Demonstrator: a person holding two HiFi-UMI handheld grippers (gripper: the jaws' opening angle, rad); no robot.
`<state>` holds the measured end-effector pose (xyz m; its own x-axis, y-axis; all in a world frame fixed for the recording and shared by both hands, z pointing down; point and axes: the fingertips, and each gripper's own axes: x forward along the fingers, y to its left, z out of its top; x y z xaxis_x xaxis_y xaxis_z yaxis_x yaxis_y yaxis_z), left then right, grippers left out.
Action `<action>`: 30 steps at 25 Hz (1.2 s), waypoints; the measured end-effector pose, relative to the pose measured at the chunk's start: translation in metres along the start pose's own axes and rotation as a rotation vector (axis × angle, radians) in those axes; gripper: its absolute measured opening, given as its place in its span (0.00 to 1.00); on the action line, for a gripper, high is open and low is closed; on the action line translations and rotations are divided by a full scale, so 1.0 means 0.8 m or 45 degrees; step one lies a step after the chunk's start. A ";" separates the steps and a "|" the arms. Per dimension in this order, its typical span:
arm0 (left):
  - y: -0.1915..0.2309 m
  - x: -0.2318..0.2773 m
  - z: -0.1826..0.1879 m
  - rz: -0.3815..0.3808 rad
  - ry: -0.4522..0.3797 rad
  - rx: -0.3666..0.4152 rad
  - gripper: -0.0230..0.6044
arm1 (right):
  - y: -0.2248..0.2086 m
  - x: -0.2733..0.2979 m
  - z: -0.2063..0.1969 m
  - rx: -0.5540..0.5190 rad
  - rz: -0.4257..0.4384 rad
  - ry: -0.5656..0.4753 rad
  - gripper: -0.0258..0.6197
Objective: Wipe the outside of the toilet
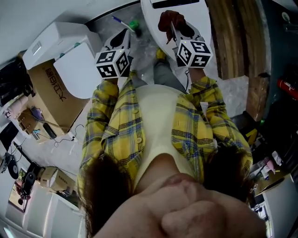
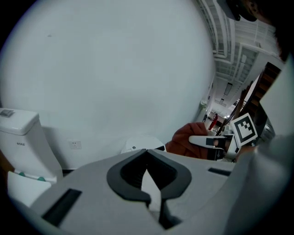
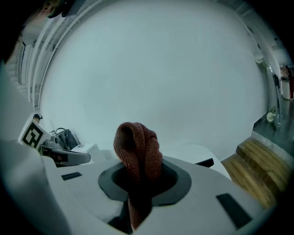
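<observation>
A white toilet (image 1: 173, 10) stands at the top of the head view, straight ahead of me. My right gripper (image 1: 174, 29) reaches over it, shut on a reddish-brown cloth (image 1: 169, 20). In the right gripper view the cloth (image 3: 138, 146) bulges up out of the jaws of that gripper (image 3: 138, 174). My left gripper (image 1: 124, 36) is held level with it to the left, shut with nothing between its jaws (image 2: 147, 150). The left gripper view shows the toilet (image 2: 140, 143) low against a white wall, with the cloth (image 2: 186, 137) beside it.
A second white toilet (image 1: 70, 53) sits at the left on a cardboard box (image 1: 51, 95). A green and blue brush (image 1: 132, 24) lies between the two toilets. Wooden planks (image 1: 233, 37) stand at the right. Clutter lines both lower edges.
</observation>
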<state>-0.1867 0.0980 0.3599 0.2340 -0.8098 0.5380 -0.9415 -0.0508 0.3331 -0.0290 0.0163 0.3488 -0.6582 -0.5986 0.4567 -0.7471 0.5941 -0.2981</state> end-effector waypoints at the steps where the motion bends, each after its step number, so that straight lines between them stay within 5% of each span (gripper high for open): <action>1: -0.001 0.006 0.003 0.015 -0.005 -0.006 0.05 | -0.005 0.008 0.002 -0.008 0.019 0.010 0.17; 30: 0.026 0.191 0.017 0.188 0.031 -0.095 0.05 | -0.060 0.228 -0.011 -0.167 0.363 0.187 0.17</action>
<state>-0.1740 -0.0352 0.4384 0.1013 -0.7909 0.6035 -0.9458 0.1116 0.3051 -0.1122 -0.1169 0.4542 -0.8113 -0.3207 0.4888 -0.5106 0.7960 -0.3251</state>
